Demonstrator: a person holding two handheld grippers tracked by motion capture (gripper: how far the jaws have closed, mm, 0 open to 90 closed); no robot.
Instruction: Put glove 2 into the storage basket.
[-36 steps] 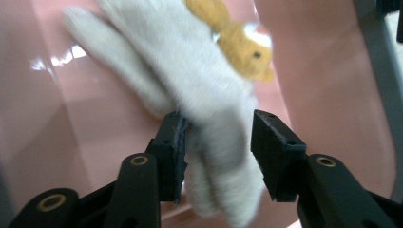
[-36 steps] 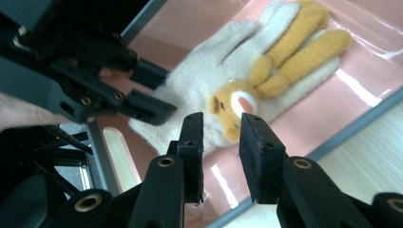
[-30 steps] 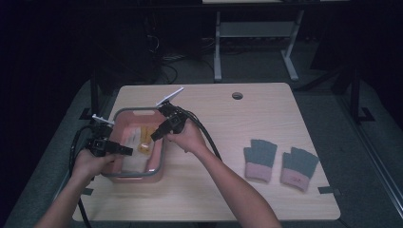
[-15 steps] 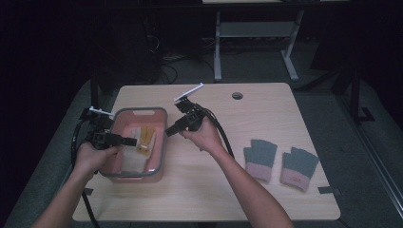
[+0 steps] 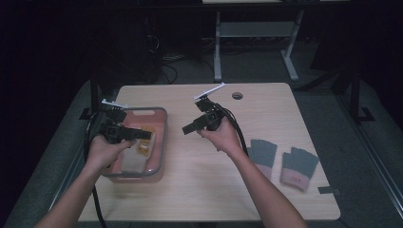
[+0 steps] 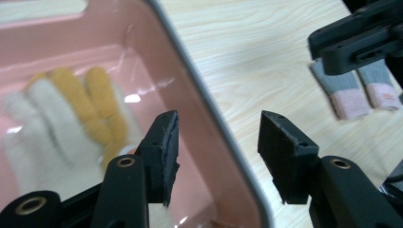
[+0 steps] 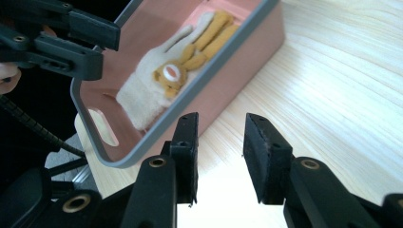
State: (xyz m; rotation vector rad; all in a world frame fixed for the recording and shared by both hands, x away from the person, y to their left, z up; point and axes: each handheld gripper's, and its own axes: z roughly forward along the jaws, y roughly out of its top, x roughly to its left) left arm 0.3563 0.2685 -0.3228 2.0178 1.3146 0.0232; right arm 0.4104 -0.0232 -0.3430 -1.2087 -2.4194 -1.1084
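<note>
2 handheld grippers hover over a pale wooden worktop (image 5: 199, 190), one in each of a person's hands. The left gripper (image 5: 142, 135) hangs above a pink bin (image 5: 159, 142) with a grey rim, which sits at the worktop's left side. In the left gripper view its 2 black jaws stand apart with nothing between them, straddling the bin's near rim (image 6: 223, 137) from above without touching it, one jaw over the bin's inside, the other over bare wood.

Inside the bin lies a cream and mustard-yellow glove (image 7: 176, 71), flat on the bottom, fingers pointing toward the far wall. It carries a small round badge on its back. This glove looks like the thing being sorted, and its resting place suggests it has been dropped in for storage.

The right gripper (image 5: 188, 128) is held just right of the bin, above bare worktop, jaws also parted and empty. It points back toward the bin, which suggests a release rather than a reach.

2 grey gloves with pink cuffs (image 5: 280, 164) lie side by side near the worktop's right edge, well apart from both grippers. They are probably next to be collected, and the right gripper is the nearer one for that.
</note>
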